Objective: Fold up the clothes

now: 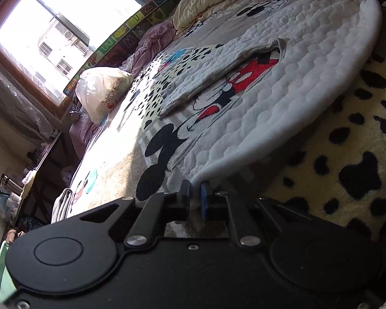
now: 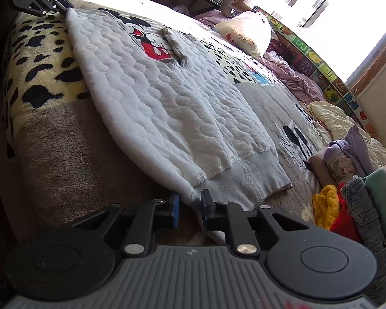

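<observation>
Lying inside out across the bed (image 2: 64, 139), the grey sweatshirt (image 2: 146, 82) shows its white fleecy lining, with a cartoon mouse print visible where the front panel folds back. Its near folded edge runs from one gripper to the other. The left gripper (image 1: 195, 195) has its jaws narrowed onto one end of that edge, the blue pads pinching the white fleece between them. The right gripper (image 2: 190, 200) grips the other end beside the ribbed hem, its jaws drawn close on the cloth (a little fabric hangs down between the pads). A spotted cream-and-black blanket (image 1: 347, 154) lies under the garment's edge. Farther along the bed sit a white plastic bag (image 2: 247, 33), a crumpled pink sheet (image 2: 296, 74) and a pile of folded clothes (image 2: 347, 159), with a yellow knit (image 2: 325, 203) nearest the right gripper
</observation>
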